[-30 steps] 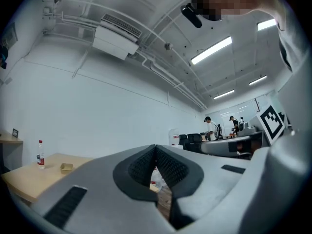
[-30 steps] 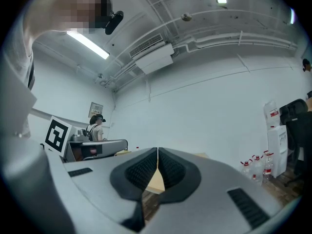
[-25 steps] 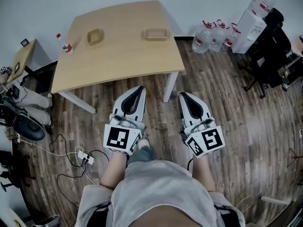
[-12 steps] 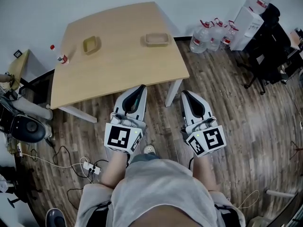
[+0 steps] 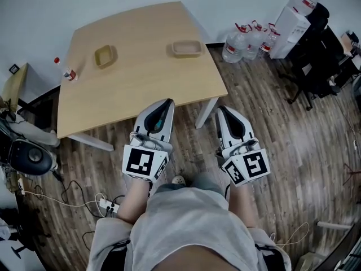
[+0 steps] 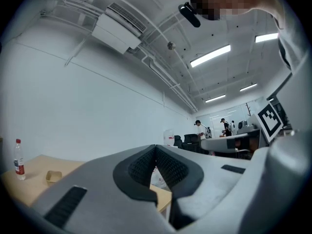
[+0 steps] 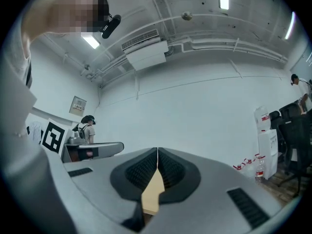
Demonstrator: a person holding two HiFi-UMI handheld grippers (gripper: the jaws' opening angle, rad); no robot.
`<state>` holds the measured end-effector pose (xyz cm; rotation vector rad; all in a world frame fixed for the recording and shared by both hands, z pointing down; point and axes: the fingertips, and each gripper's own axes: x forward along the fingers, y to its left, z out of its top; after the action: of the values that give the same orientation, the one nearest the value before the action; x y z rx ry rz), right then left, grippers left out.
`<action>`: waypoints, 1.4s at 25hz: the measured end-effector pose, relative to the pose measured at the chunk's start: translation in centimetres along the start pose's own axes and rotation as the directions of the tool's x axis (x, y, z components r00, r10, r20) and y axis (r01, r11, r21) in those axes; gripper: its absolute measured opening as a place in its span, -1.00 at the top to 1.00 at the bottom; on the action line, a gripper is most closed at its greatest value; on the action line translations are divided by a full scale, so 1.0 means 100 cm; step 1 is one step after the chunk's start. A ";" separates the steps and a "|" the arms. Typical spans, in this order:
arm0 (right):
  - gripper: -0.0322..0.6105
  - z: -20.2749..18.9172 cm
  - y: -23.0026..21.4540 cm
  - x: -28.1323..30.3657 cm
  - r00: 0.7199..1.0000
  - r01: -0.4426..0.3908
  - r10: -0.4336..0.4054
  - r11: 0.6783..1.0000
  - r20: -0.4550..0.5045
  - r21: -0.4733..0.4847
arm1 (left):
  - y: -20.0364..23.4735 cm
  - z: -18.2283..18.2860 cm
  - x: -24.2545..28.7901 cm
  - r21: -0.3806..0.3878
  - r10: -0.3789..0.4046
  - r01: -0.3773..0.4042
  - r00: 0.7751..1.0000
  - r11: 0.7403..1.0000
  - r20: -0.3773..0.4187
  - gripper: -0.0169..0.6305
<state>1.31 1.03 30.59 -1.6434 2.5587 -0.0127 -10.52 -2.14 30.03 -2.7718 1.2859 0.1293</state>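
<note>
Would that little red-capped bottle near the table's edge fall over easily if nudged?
Probably: the bottle stands upright, tall and narrow, so a high push would likely tip it. It looks like clear plastic, so probably light, not fragile. Tipped, its round body might roll off the table.

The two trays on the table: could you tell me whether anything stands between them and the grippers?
Nothing visible does. Only bare table lies between the left gripper and right gripper, near its front edge, and the square tray and oblong tray. The bottle stands aside.
</note>
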 end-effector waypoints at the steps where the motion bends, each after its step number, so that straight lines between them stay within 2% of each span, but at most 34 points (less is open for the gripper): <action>1: 0.87 0.000 -0.002 0.001 1.000 0.003 -0.003 1.000 -0.003 0.000 | 0.000 0.000 0.003 -0.002 -0.003 0.003 1.000 1.000 0.001 0.90; 13: 0.87 -0.002 -0.036 0.037 0.999 -0.040 0.040 0.999 -0.008 0.005 | 0.018 -0.006 0.042 -0.004 0.051 -0.051 0.999 0.999 -0.006 0.90; 23: 0.87 0.010 -0.099 0.073 0.994 -0.105 0.105 0.994 -0.001 -0.003 | 0.018 -0.002 0.111 0.008 0.108 -0.108 0.994 0.994 0.017 0.90; 35: 0.87 0.011 -0.173 0.108 0.979 -0.206 0.206 0.979 0.003 0.009 | 0.010 -0.009 0.184 0.040 0.195 -0.195 0.981 0.980 0.008 0.90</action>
<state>12.60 -15.95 29.68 -1.3660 2.7094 -0.0063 0.62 -16.79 28.84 -2.6055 1.5389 0.1202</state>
